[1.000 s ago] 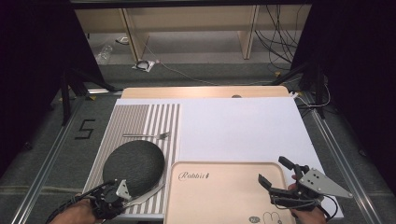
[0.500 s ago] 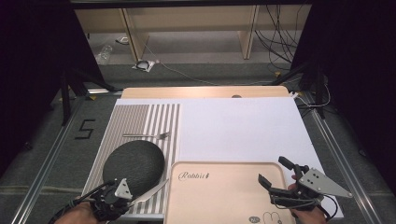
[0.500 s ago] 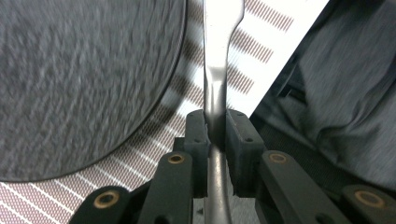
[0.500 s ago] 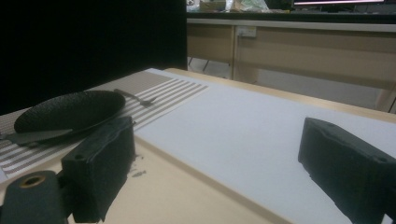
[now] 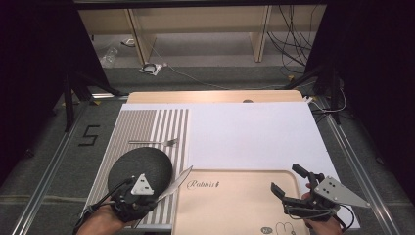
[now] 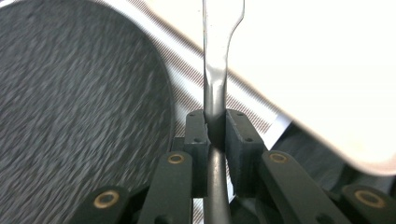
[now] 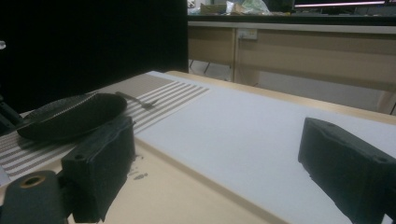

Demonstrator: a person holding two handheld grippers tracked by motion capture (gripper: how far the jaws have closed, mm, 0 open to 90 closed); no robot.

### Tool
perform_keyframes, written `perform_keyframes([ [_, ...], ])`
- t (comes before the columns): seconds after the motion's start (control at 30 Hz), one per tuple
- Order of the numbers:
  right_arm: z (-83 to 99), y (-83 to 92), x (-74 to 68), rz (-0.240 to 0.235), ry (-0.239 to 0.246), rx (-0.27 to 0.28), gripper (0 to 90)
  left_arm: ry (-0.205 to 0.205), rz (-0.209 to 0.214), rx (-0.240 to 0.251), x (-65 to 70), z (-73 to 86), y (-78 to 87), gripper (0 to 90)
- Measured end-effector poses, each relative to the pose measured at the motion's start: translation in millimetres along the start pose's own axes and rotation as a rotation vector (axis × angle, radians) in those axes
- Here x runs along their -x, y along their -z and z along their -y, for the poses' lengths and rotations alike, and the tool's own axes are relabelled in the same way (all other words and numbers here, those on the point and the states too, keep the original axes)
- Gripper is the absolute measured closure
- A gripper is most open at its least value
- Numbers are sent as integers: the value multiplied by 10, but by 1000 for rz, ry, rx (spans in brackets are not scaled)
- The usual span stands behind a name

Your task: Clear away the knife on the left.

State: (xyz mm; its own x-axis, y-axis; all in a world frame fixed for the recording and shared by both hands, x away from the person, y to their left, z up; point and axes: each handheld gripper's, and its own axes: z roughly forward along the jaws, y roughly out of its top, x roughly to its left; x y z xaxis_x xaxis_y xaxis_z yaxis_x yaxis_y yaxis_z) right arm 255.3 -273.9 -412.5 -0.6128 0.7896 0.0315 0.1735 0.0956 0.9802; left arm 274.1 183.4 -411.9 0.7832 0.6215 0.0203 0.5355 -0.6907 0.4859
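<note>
My left gripper (image 5: pixel 152 197) (image 6: pixel 215 126) is shut on the handle of a silver knife (image 5: pixel 178 180) (image 6: pixel 218 70). It holds the knife off the table at the near right edge of a dark round plate (image 5: pixel 139 166) (image 6: pixel 70 116), and the blade points over the corner of a wooden tray (image 5: pixel 235 205) (image 6: pixel 327 70). A fork (image 5: pixel 154 142) (image 7: pixel 135 100) lies on the striped placemat (image 5: pixel 171 127) beyond the plate. Over the tray's right end my right gripper (image 5: pixel 288 180) (image 7: pixel 224 172) stands open with nothing between its fingers.
A white sheet (image 5: pixel 254 132) covers the middle and right of the table beyond the tray. The table's wooden far edge (image 5: pixel 215 96) borders a carpeted floor with cables and desk legs. Metal rails run along both sides.
My left gripper has lifted the knife and carried it away from me and to the right, so the blade tip now reaches the tray's corner. The right gripper has stayed put.
</note>
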Motion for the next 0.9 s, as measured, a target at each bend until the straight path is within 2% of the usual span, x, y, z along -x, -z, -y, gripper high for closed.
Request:
perform_keyframes([
  [0.07,0,0,0,0,0,1,117,-10,4,1,24,-59,-21,793],
  [0.17,-1,4,1,1,0,-1,117,-1,19,22,57,-132,-70,793],
  [0.33,-2,7,3,2,-1,0,117,-4,29,30,123,-203,-150,793],
  [0.63,-10,17,3,8,4,-5,119,-11,39,47,219,-310,-161,793],
  [0.9,-12,18,8,6,1,4,120,-15,91,37,348,-411,-205,793],
])
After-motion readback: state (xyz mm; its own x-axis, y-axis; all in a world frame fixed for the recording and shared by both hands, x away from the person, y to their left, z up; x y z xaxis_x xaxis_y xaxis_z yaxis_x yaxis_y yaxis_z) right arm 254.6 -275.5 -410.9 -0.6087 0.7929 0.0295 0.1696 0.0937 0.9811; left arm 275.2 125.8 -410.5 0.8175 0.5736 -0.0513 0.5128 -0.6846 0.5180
